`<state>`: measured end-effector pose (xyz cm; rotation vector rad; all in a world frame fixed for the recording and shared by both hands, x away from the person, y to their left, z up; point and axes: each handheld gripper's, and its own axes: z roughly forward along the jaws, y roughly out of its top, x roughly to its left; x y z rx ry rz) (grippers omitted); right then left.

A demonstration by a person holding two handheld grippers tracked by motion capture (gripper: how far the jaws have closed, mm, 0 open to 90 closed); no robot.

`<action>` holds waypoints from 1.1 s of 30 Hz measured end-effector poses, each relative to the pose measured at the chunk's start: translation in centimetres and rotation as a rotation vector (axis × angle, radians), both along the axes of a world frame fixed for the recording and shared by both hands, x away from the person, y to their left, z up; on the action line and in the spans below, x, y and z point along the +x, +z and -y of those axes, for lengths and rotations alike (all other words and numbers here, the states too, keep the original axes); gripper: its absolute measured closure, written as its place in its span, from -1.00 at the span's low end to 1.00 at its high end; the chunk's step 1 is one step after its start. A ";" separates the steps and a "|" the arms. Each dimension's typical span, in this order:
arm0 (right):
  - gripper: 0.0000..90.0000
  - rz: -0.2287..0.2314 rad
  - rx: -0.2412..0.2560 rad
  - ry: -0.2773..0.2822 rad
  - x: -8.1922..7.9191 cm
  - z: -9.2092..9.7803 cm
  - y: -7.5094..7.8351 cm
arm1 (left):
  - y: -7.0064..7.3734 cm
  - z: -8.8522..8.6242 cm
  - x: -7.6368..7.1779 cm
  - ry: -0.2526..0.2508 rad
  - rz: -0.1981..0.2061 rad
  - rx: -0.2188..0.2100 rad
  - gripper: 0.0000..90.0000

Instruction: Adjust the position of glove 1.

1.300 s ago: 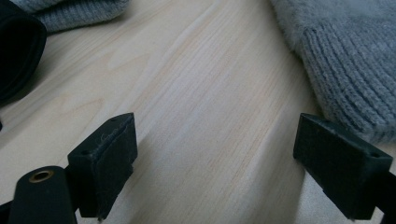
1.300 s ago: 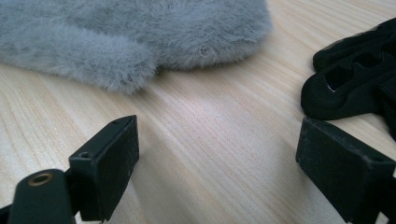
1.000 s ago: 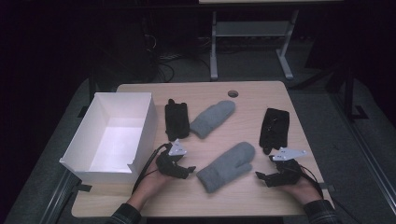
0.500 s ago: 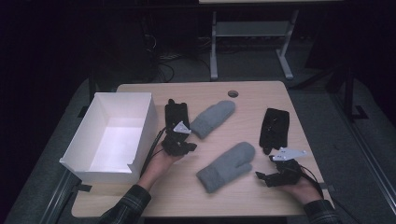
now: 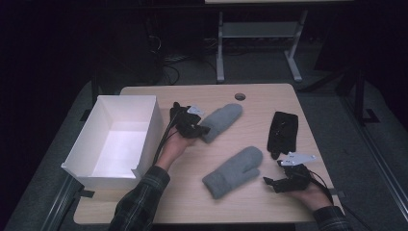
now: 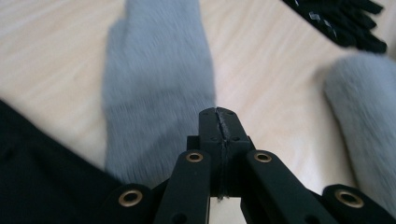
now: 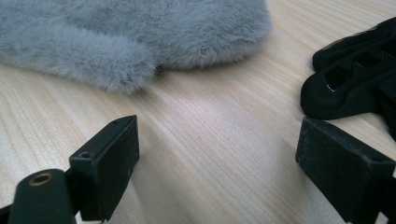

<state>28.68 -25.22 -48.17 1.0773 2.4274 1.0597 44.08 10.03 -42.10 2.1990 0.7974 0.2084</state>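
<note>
Two grey furry mittens lie on the wooden table: a far mitten point(image 5: 222, 120) and a near mitten point(image 5: 234, 171). One black glove point(image 5: 284, 132) lies at the right; another black glove point(image 5: 174, 111) lies beside the box. My left gripper point(image 5: 202, 129) hovers at the far mitten's cuff end. In the left gripper view its jaws are shut point(image 6: 218, 114) with nothing between them, over that mitten point(image 6: 154, 79). My right gripper point(image 5: 269, 182) rests near the front right edge, open point(image 7: 224, 154), with bare table between its jaws. The near mitten point(image 7: 130, 32) and right black glove point(image 7: 355, 79) lie ahead of it.
An open white box point(image 5: 144, 127) stands on the table's left side, with nothing inside. A round cable hole point(image 5: 240, 96) sits near the far edge. A metal stand point(image 5: 260, 36) and cables are on the floor beyond the table.
My left gripper has moved forward from the table's front to the far mitten's cuff, beside the left black glove. The right gripper has stayed put.
</note>
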 end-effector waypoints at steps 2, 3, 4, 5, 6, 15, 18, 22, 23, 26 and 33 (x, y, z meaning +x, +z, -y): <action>-0.71 0.000 0.000 0.000 0.0 0.0 0.0 | 0.0 0.7 0.8 -0.004 0.016 0.006 0.99; -0.71 0.000 0.000 0.000 0.0 0.0 0.0 | 0.0 0.7 0.8 -0.004 0.016 0.006 0.99; -0.71 0.000 0.001 -0.001 0.0 0.0 0.0 | -0.2 1.3 1.8 -0.020 0.034 0.029 0.99; -0.71 -0.001 0.000 0.001 0.0 0.0 0.0 | -0.4 1.6 2.2 -0.018 0.030 0.031 0.99; -0.71 0.000 0.001 -0.001 0.0 0.0 0.0 | -0.6 1.8 2.6 -0.013 0.028 0.038 0.99; -0.71 0.001 0.000 0.000 0.0 0.0 0.0 | -2.9 3.0 4.9 0.006 0.007 0.038 0.99; -0.71 0.001 0.000 0.000 0.0 0.0 0.0 | -3.2 3.1 5.0 0.009 -0.002 0.040 0.99; -0.71 -0.002 0.002 -0.005 0.0 -0.1 0.0 | -3.3 3.4 4.5 0.000 -0.020 0.064 1.00; -0.71 -0.001 0.002 -0.005 0.0 -0.1 0.0 | -3.3 3.5 4.3 -0.007 -0.024 0.070 1.00; -0.71 -0.002 0.001 -0.006 0.0 -0.1 0.0 | -3.2 3.6 3.9 -0.019 -0.023 0.082 1.00; -0.71 -0.002 0.002 -0.006 0.0 -0.1 0.0 | -2.9 3.9 1.9 -0.052 -0.057 0.097 1.00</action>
